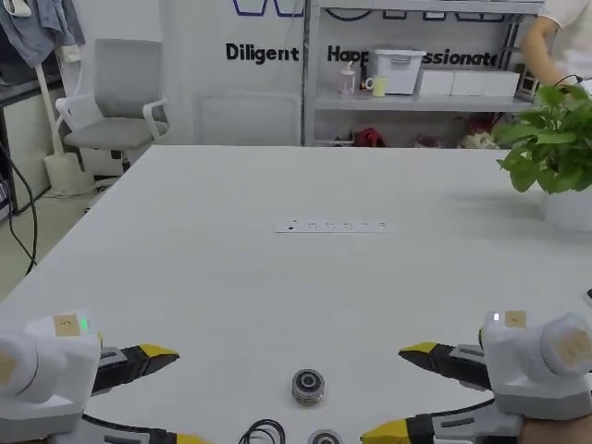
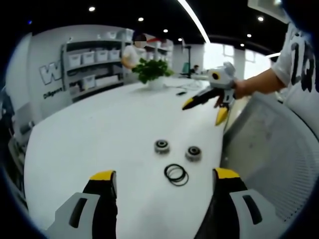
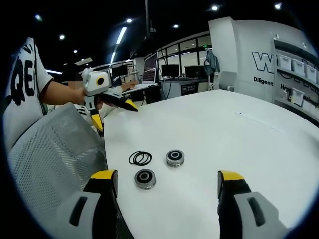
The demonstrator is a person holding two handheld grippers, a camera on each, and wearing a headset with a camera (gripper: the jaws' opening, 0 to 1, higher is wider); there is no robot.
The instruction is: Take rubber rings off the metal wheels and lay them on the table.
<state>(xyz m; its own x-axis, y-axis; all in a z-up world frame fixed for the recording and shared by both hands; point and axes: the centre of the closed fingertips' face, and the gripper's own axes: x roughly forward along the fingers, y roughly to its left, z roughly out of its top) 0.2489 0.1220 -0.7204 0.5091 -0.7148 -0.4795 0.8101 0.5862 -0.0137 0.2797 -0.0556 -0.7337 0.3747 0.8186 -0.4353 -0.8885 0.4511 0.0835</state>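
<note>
Near the front edge, from the left: holding the left gripper [image 1: 192, 398] spread wide and empty, then loose rubber rings [image 1: 263, 432] flat on the white table [image 1: 277, 296], two metal wheels [image 1: 308, 386] just right of them, then the right gripper [image 1: 381, 391] equally wide and empty. Flanking the work so, probably, to let either side close on a wheel. Farther back, a power strip [image 1: 335, 226] mid-table; beyond it a grey chair [image 1: 116, 97] far left, shelving [image 1: 435, 102], a potted plant [image 1: 550, 139] far right.
</note>
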